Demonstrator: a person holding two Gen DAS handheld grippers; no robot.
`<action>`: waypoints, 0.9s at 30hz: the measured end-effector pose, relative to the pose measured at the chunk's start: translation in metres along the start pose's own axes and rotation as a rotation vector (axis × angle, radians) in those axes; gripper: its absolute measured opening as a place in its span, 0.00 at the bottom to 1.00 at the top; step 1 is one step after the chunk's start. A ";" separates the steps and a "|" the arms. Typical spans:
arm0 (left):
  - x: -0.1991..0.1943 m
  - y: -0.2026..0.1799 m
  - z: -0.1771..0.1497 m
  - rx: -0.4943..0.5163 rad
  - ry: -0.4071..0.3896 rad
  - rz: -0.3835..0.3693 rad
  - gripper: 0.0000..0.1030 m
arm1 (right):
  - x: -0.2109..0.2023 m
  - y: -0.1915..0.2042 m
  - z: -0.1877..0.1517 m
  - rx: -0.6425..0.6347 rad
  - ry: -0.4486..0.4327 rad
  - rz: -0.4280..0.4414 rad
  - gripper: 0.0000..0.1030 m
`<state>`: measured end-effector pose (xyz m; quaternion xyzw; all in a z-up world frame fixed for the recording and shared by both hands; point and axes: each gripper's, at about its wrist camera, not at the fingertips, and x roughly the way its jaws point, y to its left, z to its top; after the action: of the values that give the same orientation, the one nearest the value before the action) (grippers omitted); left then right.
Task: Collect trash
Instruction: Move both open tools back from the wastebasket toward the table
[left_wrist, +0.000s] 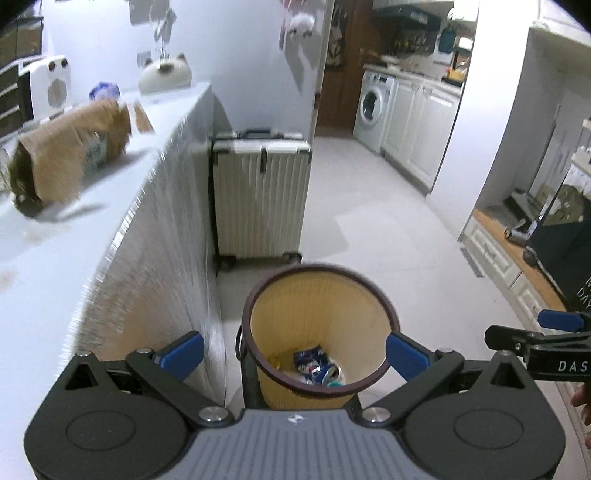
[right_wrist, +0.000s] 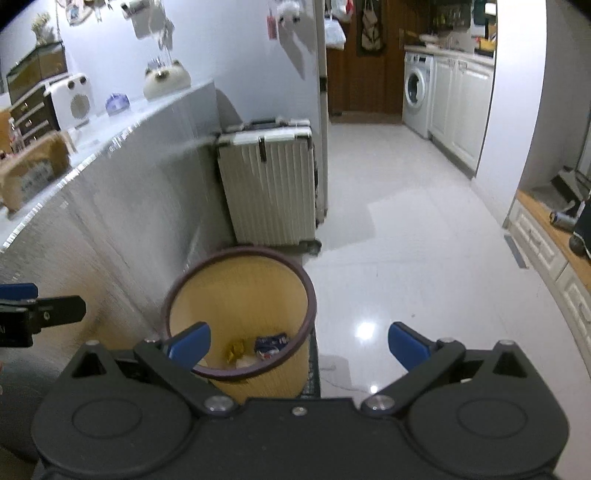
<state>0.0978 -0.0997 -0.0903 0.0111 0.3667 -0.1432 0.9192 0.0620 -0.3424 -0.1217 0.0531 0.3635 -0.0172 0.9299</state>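
Note:
A yellow trash bin (left_wrist: 295, 314) with a dark rim stands on the floor beside the counter; it also shows in the right wrist view (right_wrist: 229, 291). Inside lie a crushed blue can (left_wrist: 325, 371) and wrappers (right_wrist: 271, 343). My left gripper (left_wrist: 293, 352) is open and empty, hovering over the bin's mouth. My right gripper (right_wrist: 299, 345) is open and empty, above the bin's right rim. A brown paper bag (left_wrist: 74, 155) lies on the white counter (left_wrist: 55, 266), seen also in the right wrist view (right_wrist: 33, 166).
A ribbed white suitcase (left_wrist: 258, 192) stands against the wall behind the bin. The counter holds a white heater (left_wrist: 48, 85) and a round white ornament (left_wrist: 166, 74). A washing machine (left_wrist: 373, 107) and cabinets line the far kitchen. Tiled floor (right_wrist: 406, 240) stretches to the right.

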 end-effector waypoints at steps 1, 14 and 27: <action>-0.007 0.001 0.001 0.001 -0.014 -0.017 1.00 | -0.006 0.002 0.001 0.000 -0.015 0.001 1.00; -0.090 0.023 0.015 0.007 -0.232 -0.020 1.00 | -0.071 0.037 0.022 -0.022 -0.210 0.042 1.00; -0.137 0.117 0.010 -0.067 -0.332 0.142 1.00 | -0.069 0.115 0.035 -0.075 -0.347 0.184 1.00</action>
<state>0.0422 0.0462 0.0001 -0.0175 0.2126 -0.0654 0.9748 0.0432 -0.2325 -0.0390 0.0478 0.1919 0.0726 0.9776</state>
